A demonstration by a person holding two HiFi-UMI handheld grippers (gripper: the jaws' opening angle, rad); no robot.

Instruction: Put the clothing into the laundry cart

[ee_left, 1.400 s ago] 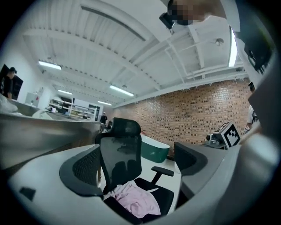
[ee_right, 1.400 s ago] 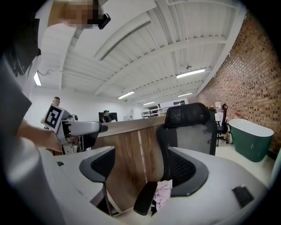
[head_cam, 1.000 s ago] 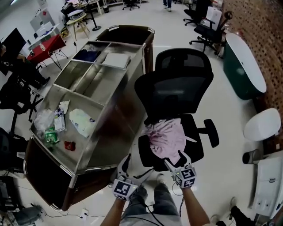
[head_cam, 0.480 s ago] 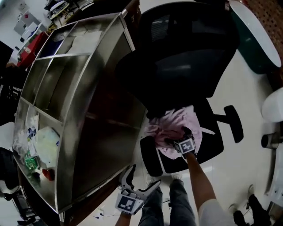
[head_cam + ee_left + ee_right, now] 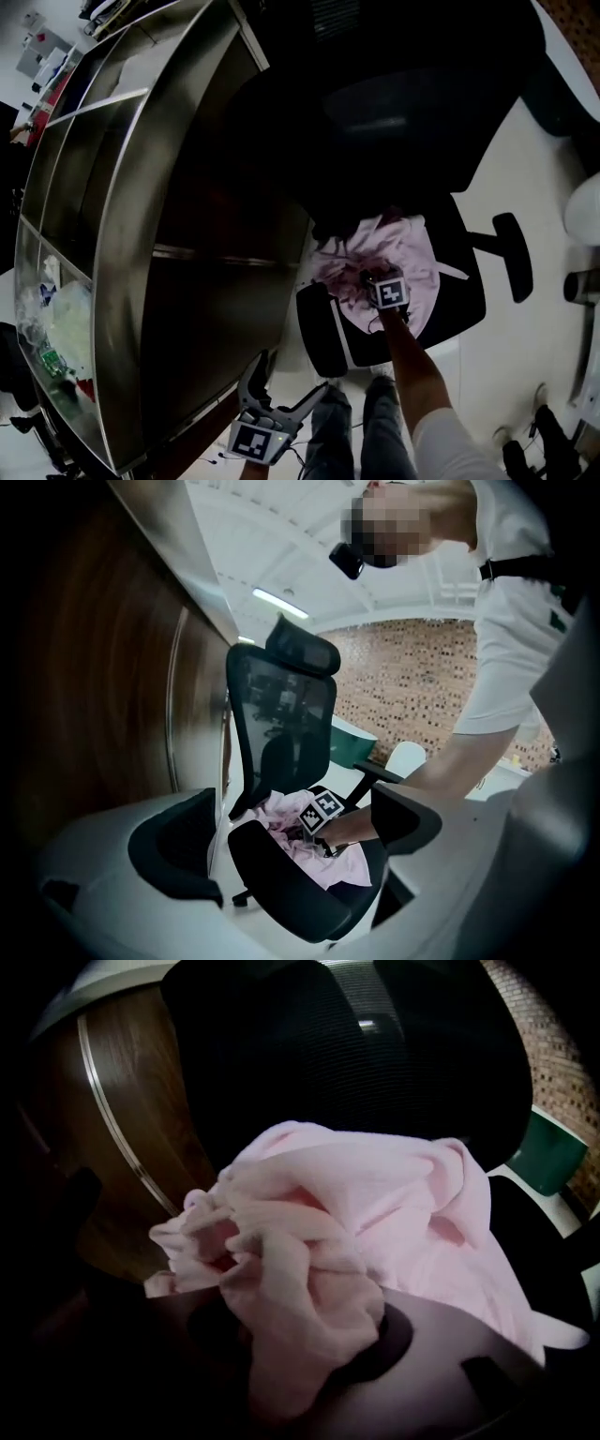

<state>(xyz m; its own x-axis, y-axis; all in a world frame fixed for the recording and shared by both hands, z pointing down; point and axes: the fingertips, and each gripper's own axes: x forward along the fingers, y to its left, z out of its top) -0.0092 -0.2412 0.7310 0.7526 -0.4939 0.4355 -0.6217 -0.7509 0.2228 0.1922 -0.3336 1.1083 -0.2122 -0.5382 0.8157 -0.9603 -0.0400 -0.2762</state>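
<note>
A crumpled pink garment lies on the seat of a black office chair. My right gripper is pushed down into the garment's near edge. Its jaws are closing, and a bunched fold of pink cloth is pinched between them. In the left gripper view the right gripper's marker cube sits on the pink cloth. My left gripper hangs low beside the cart, open and with nothing in it. The steel laundry cart, with wood-brown sides, stands just left of the chair.
The cart's near compartment holds white bags and small items. The chair's armrests flank the seat, and its tall mesh back stands behind the garment. My legs and feet are on the pale floor below the chair.
The view has come in much closer over the chair. My right gripper went forward from the seat's front edge into the pink garment and gathered cloth. The left gripper stayed low by the cart.
</note>
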